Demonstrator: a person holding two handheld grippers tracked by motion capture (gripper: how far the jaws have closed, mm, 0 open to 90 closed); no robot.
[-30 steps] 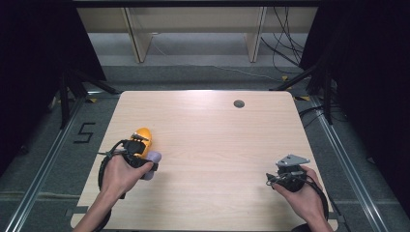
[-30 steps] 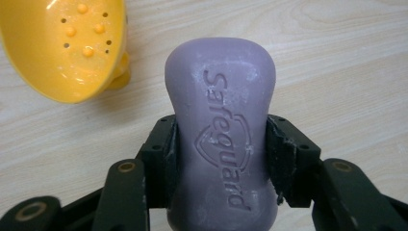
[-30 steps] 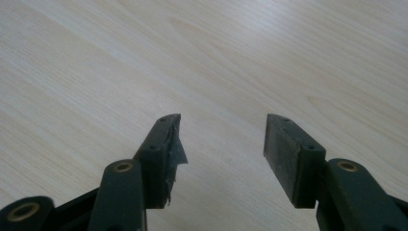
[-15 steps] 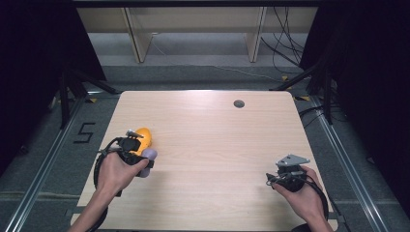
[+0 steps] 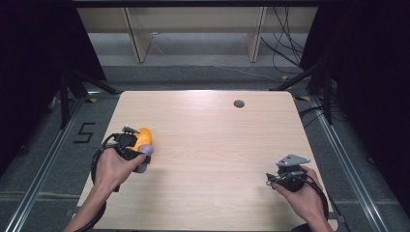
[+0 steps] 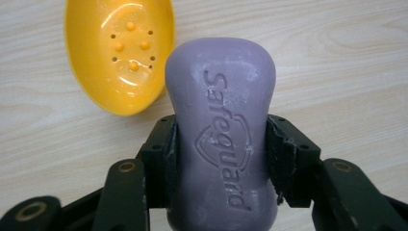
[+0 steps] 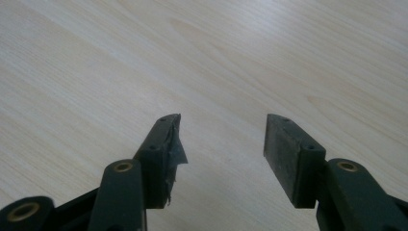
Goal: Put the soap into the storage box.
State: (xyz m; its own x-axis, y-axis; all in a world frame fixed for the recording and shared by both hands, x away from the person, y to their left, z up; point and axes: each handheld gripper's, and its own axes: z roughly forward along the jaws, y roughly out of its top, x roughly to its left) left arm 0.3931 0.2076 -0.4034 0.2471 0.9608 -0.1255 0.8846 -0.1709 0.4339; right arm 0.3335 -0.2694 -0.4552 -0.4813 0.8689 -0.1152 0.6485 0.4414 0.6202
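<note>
A purple bar of soap [image 6: 221, 139] with raised lettering is clamped between the jaws of my left gripper [image 6: 220, 149], held just above the table. Beside it lies a yellow soap dish [image 6: 120, 53] with small studs and drain holes, at the upper left of the left gripper view. In the high view the left gripper [image 5: 129, 145] sits at the table's left side, with the yellow dish [image 5: 144, 137] and the purple soap [image 5: 143, 154] next to the hand. My right gripper [image 7: 221, 139] is open over bare wood, and it rests near the front right corner [image 5: 289, 176].
The light wooden table [image 5: 212, 145] has a small round dark grommet [image 5: 239, 103] near its far edge. Metal rails run along the floor on both sides. Wooden shelf legs and cables stand beyond the table.
My left gripper has carried the soap leftward and slightly away, close to the yellow dish. The right gripper has stayed in place.
</note>
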